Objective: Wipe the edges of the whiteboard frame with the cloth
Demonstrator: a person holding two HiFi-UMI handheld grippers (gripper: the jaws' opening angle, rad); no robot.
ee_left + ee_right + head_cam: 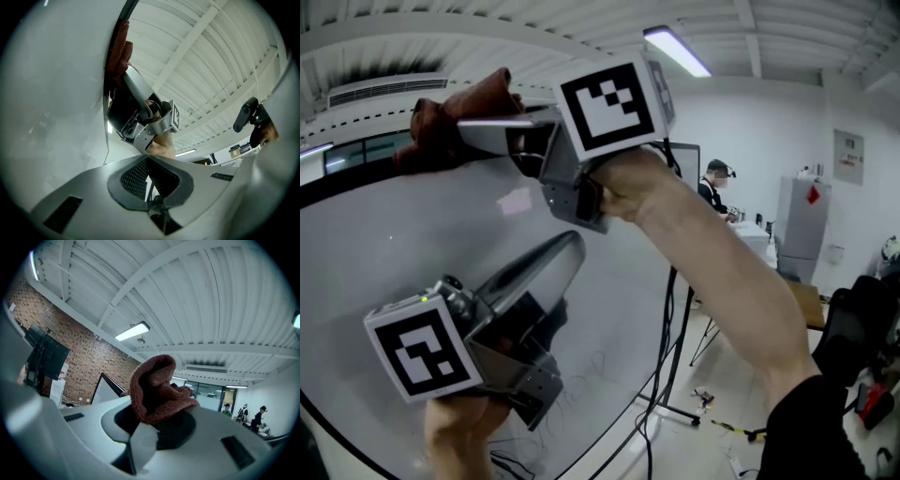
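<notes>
The whiteboard (pixel 403 253) fills the left of the head view, its dark frame edge (pixel 347 183) running along the top. My right gripper (pixel 464 131) is shut on a reddish-brown cloth (pixel 455 112), pressed against that top edge. In the right gripper view the cloth (pixel 157 390) bunches up between the jaws. The left gripper view shows the cloth (pixel 119 51) on the frame edge (pixel 115 42). My left gripper (pixel 567 248) is lower, shut with nothing in it, pointing up along the board; its pads (pixel 150 180) meet.
A cable (pixel 661 375) hangs by the board's right side down to a stand foot on the floor. A person (pixel 712 187) stands far back by a grey cabinet (pixel 802 225). A dark chair (pixel 853 328) sits at the right.
</notes>
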